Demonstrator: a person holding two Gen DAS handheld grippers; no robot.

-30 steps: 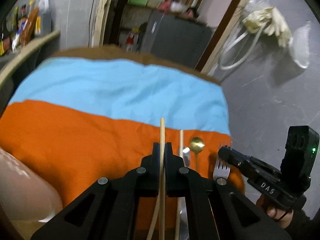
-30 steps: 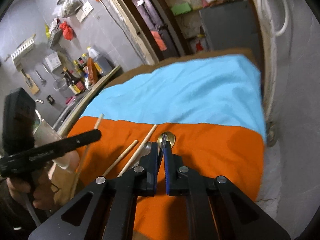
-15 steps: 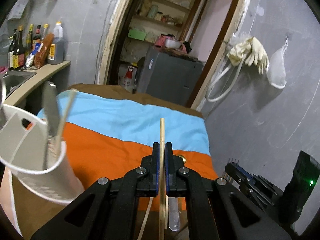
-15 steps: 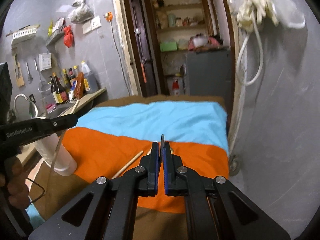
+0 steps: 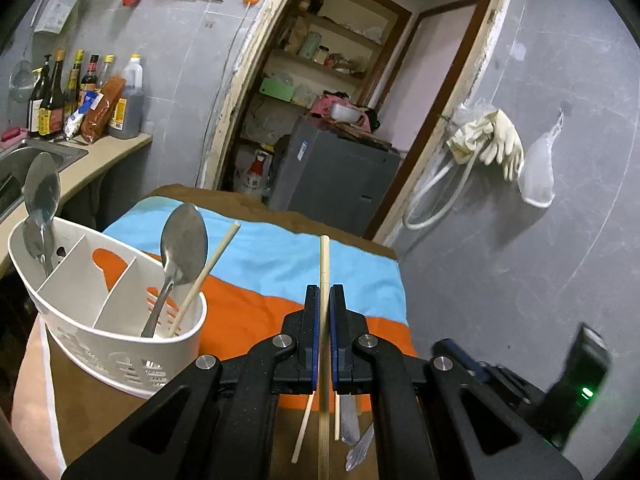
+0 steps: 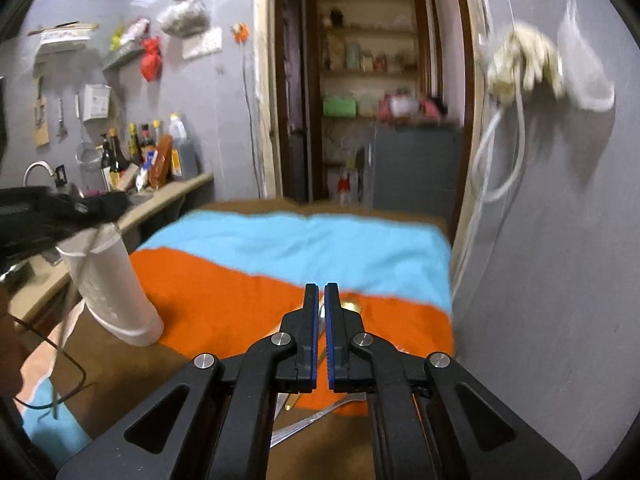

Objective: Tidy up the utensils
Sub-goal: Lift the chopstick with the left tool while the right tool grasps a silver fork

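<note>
My left gripper point(image 5: 324, 292) is shut on a wooden chopstick point(image 5: 324, 256) that stands upright between its pads, just right of the white divided caddy point(image 5: 100, 344). The caddy holds two spoons point(image 5: 184, 240) and one chopstick point(image 5: 212, 264). Under that gripper, loose chopsticks point(image 5: 304, 424), a silver handle point(image 5: 350, 416) and a fork point(image 5: 360, 448) lie on the table. My right gripper point(image 6: 322, 290) is shut above the orange cloth, and nothing sticks out past its tips. A gold spoon point(image 6: 350, 305) and the fork point(image 6: 316, 418) show beneath it. It appears blurred at lower right point(image 5: 452, 350).
An orange and blue cloth point(image 5: 260, 308) covers the table, which ends at the grey wall point(image 5: 520, 280) on the right. A counter point(image 5: 100, 152) with bottles and a sink runs along the left. A doorway with shelves and a grey cabinet point(image 5: 336, 176) lies beyond.
Both grippers rose and tilted up from the cloth. The left one carried its chopstick toward the caddy, which came into view. The metal tip between the right fingers no longer shows.
</note>
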